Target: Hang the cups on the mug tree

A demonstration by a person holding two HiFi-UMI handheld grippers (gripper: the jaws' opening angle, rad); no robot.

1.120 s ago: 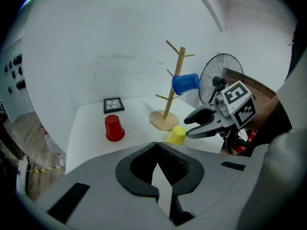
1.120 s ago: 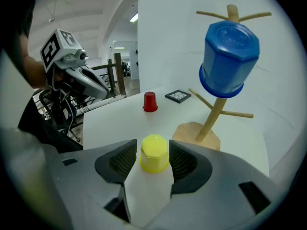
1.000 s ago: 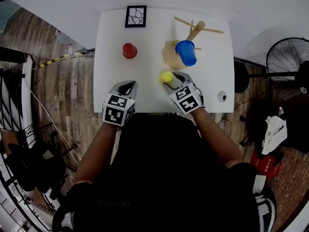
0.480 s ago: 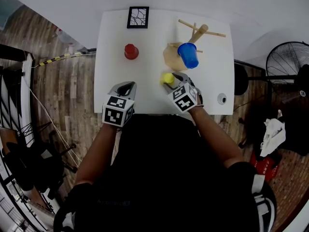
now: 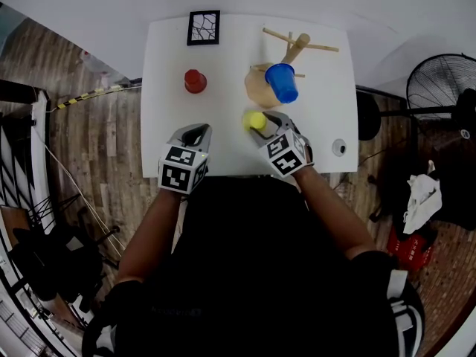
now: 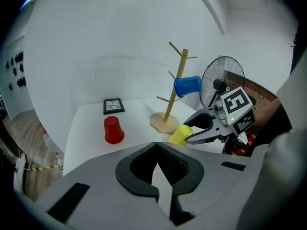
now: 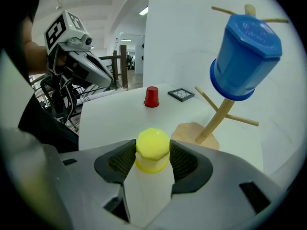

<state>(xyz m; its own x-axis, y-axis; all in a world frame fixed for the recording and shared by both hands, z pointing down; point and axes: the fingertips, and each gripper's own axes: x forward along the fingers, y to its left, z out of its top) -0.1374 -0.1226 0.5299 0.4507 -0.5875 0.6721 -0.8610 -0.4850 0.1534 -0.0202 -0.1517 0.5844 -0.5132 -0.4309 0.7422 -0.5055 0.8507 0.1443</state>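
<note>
Nearest, the left gripper (image 5: 195, 130) hovers over the near edge of the white table (image 5: 223, 147) with its jaws together and nothing between them, as the left gripper view (image 6: 157, 166) confirms. Just to its right, the right gripper (image 5: 262, 122) is clamped on the yellow cup (image 5: 256, 120). In the right gripper view (image 7: 152, 158) both pads press the cup's sides, and its closed base (image 7: 152, 145) faces away from the camera. The cup's interior is not visible.

Further out, the red cup (image 5: 195, 81) stands upside down on the table, well apart from both grippers. The blue cup (image 5: 282, 82) hangs on a peg of the mug tree (image 5: 294, 49), its closed base pointing outward. A framed pattern card (image 5: 204, 27) lies at the far edge.

Compared with one second ago, the grip on the yellow cup and the positions of the red and blue cups are unchanged.
</note>
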